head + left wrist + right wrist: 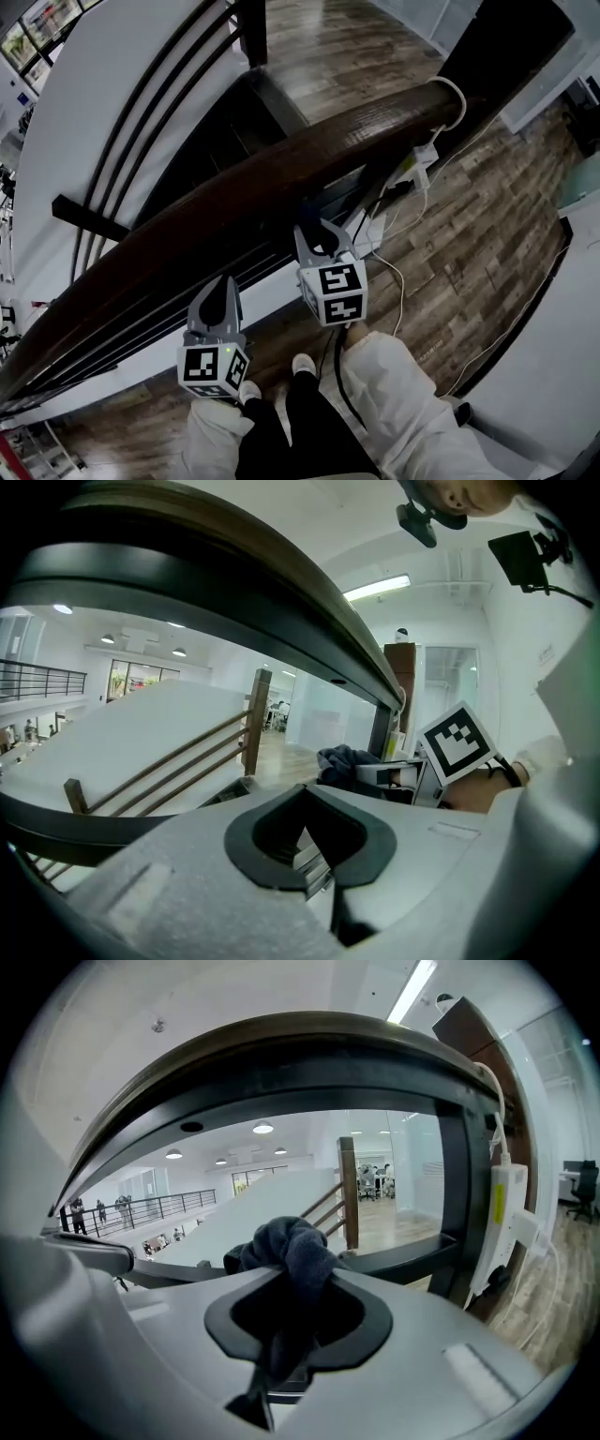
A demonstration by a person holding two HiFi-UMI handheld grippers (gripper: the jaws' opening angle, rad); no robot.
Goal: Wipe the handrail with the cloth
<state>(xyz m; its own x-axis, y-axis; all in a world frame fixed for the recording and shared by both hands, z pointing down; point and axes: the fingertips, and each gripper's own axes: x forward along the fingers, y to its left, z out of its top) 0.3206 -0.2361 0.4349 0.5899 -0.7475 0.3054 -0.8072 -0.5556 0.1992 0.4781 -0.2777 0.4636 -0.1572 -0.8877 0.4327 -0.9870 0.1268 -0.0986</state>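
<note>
As seen from the head view: right gripper (319, 234) and left gripper (220, 302) just below the handrail (281, 178). Left gripper view: pressed together, empty. Right gripper view: pinching the cloth (286, 1246), beneath the handrail. Likely approach step; next, raise cloth onto handrail top.

Wood-plank floor (469, 281), white stair wall (94, 103), ceiling strip light (377, 587), bright rm.

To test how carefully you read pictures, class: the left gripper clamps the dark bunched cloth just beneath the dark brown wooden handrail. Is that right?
Not quite. The dark bunched cloth is clamped in the right gripper, not the left, as the right gripper view shows. It does sit just beneath the dark brown wooden handrail. The left gripper is shut on nothing.
</note>
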